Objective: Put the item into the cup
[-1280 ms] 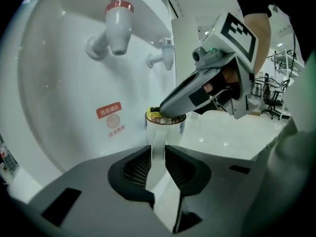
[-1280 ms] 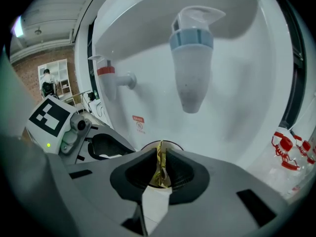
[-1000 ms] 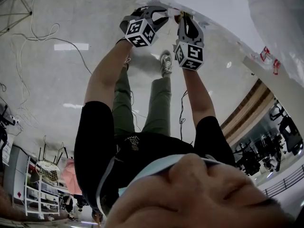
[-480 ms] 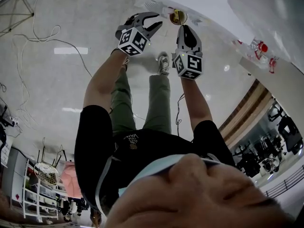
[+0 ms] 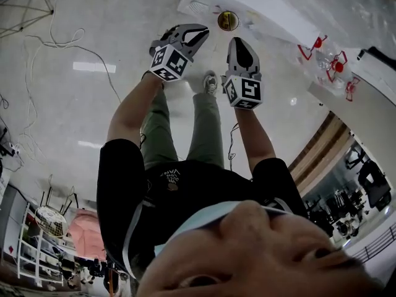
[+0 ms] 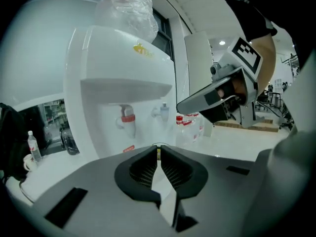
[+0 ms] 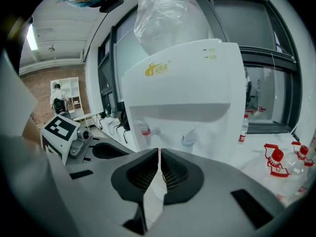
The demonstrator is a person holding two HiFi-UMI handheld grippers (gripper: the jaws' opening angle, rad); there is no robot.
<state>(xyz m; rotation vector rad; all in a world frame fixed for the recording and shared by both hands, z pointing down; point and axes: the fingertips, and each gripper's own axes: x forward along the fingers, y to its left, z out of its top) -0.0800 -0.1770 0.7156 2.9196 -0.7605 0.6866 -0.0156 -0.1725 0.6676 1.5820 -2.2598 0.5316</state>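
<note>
We wear a black short-sleeved T-shirt (image 5: 185,193) with a small pale print on the chest, olive-green trousers (image 5: 207,132) and a light blue face mask (image 5: 204,218) at the bottom of the frame. A grey trainer (image 5: 211,83) shows at upper middle. The left gripper (image 5: 199,34) and right gripper (image 5: 239,42) are grey moulded shells with black ribbed pads (image 6: 144,171), each carrying a cube (image 5: 168,62) of black-and-white square markers. The left jaws are closing, nothing between them.

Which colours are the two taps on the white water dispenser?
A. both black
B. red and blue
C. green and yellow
B: in the right gripper view the water dispenser carries a red tap on the left and a blue tap on the right.
</note>
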